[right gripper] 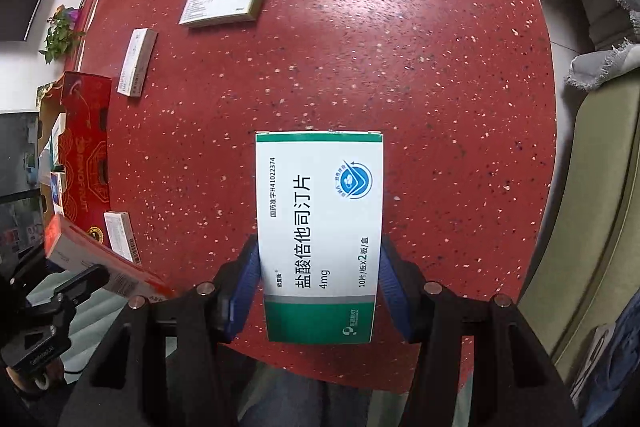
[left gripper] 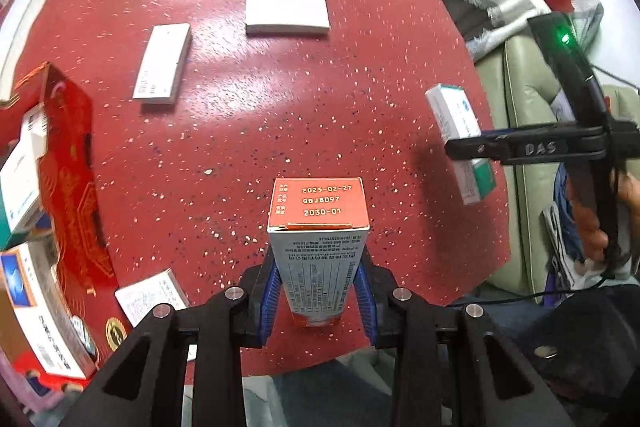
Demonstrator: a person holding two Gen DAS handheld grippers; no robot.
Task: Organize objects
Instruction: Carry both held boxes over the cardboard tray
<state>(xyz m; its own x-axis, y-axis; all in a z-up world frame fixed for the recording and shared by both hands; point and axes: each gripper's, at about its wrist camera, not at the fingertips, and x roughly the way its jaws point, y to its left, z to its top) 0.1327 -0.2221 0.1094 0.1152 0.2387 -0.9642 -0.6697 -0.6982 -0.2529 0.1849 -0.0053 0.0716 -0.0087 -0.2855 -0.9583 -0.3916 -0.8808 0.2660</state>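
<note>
Left wrist view: left gripper [left gripper: 320,291] is clamped tight on the orange-capped box [left gripper: 319,239], held end-on above the red table [left gripper: 320,107], likely so it drops upright into the red carton [left gripper: 70,163] at the left edge, where other boxes already stand. Right gripper [right gripper: 318,283] pinches the green-and-white box [right gripper: 320,227] by its long sides, clear of the tabletop, probably headed for the carton too.

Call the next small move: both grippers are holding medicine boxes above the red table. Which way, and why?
Probably carry the left gripper, shut on the orange-topped box, over to the open red carton at the table's left edge. That carton already holds several medicine boxes, so it looks like the collection point. The right gripper, clamping the green-and-white box, could follow.
</note>
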